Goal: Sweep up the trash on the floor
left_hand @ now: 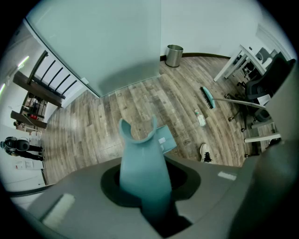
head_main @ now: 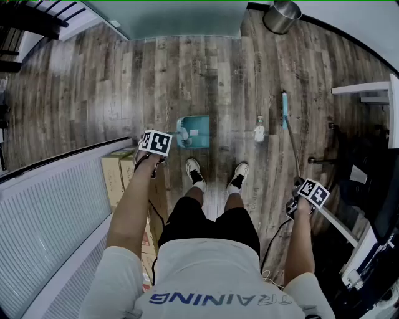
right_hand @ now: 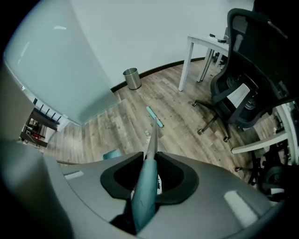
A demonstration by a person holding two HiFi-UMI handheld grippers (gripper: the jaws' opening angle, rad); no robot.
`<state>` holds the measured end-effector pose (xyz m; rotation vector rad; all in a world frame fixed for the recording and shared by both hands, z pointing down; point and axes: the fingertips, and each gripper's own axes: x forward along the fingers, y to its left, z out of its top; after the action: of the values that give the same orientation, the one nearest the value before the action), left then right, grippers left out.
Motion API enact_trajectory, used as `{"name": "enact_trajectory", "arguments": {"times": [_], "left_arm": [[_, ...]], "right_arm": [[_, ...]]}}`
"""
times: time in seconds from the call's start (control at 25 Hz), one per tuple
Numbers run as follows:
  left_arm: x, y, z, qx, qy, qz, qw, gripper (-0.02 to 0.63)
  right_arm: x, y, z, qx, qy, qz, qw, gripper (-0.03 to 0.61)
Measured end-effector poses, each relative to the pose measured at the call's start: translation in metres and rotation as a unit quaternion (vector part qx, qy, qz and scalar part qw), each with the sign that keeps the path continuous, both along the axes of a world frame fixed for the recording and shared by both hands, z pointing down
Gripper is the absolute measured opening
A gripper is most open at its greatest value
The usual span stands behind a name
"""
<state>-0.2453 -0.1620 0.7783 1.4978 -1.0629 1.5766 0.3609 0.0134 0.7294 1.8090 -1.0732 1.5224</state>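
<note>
My left gripper (head_main: 156, 144) is shut on the teal handle (left_hand: 140, 172) of the upright dustpan; its teal pan (head_main: 192, 131) rests on the wood floor ahead of the person's left shoe. My right gripper (head_main: 310, 194) is shut on the teal grip (right_hand: 145, 196) of the broom. The metal pole (head_main: 293, 146) runs forward to the teal brush head (head_main: 284, 109) on the floor at right. A small white bottle (head_main: 259, 133) lies on the floor between the pan and the brush head, a short way left of the brush; it also shows in the left gripper view as bottle (left_hand: 201, 119).
A metal waste bin (head_main: 282, 16) stands at the far wall. A black office chair (head_main: 361, 180) and white desk (head_main: 368, 90) crowd the right side. Cardboard boxes (head_main: 118, 177) and a ribbed white panel (head_main: 50, 224) lie at left. The person's shoes (head_main: 194, 171) stand behind the pan.
</note>
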Motion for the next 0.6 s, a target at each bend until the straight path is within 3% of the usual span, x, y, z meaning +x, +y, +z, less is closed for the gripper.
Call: {"name": "enact_trajectory", "arguments": {"times": [0.2, 0.36, 0.6], "left_arm": [[0.0, 0.0, 0.0, -0.001, -0.001, 0.0, 1.0, 0.101], [0.001, 0.002, -0.001, -0.001, -0.001, 0.0, 1.0, 0.101], [-0.001, 0.0, 0.0, -0.001, 0.0, 0.001, 1.0, 0.101]], "right_arm": [[0.022, 0.004, -0.001, -0.013, 0.03, 0.005, 0.999, 0.109], [0.027, 0.008, 0.008, -0.033, 0.025, 0.003, 0.999, 0.109], [0.023, 0.015, 0.048, -0.099, 0.042, -0.024, 0.994, 0.11]]}}
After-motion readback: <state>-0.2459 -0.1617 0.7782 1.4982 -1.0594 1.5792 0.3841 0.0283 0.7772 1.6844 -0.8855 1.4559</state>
